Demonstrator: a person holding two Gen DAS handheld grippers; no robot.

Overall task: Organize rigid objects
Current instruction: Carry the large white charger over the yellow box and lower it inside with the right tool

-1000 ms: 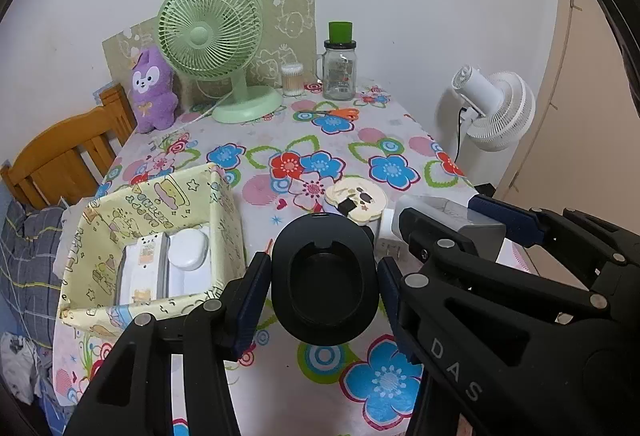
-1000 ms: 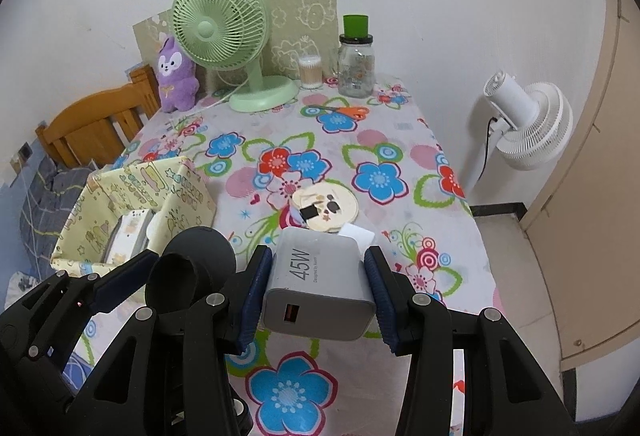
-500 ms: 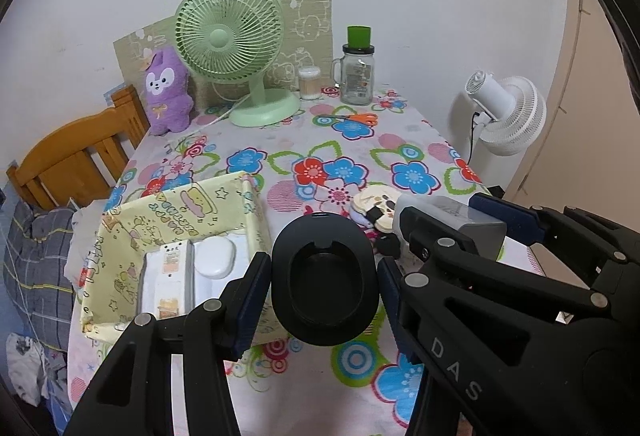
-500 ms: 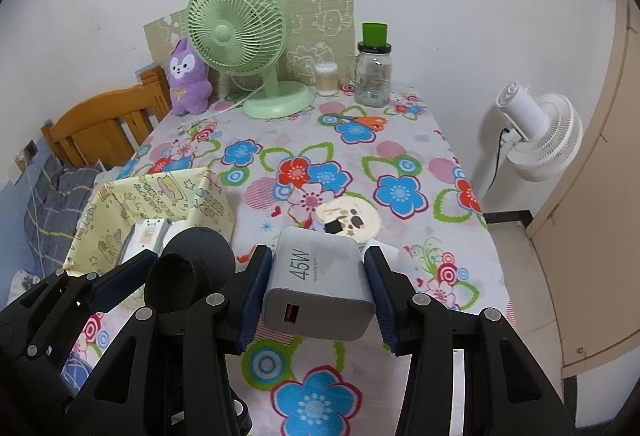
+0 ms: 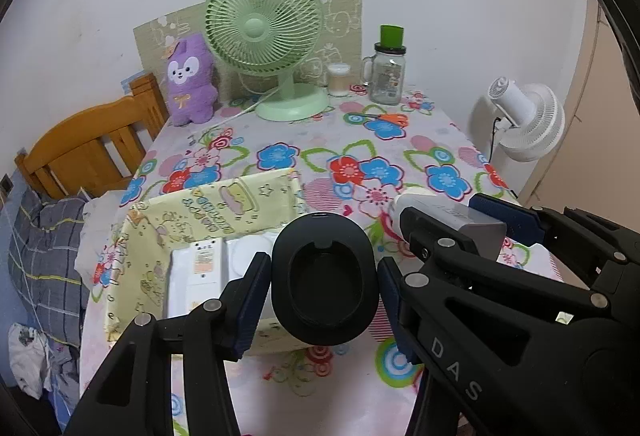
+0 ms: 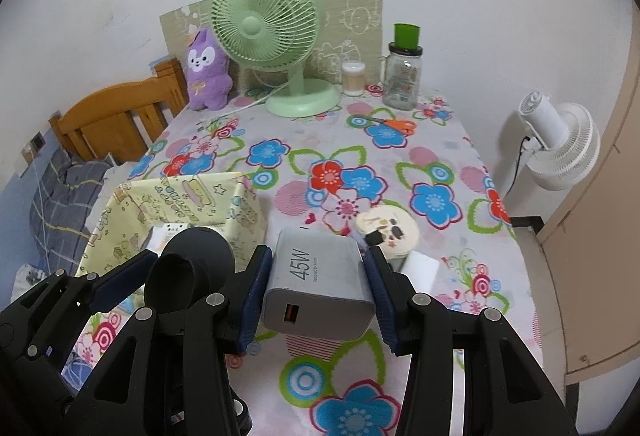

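Left claw [image 5: 322, 282] clamps black case [image 5: 325, 278]; right claw [image 6: 316, 286] clamps charger [image 6: 318, 286] by flat sides; both stiff, light, smooth.

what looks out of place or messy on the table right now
The orange-handled scissors lie loose on the tablecloth near the glass jar, and the yellow fabric bin sags with a wall leaning. Nothing looks spilled or broken.
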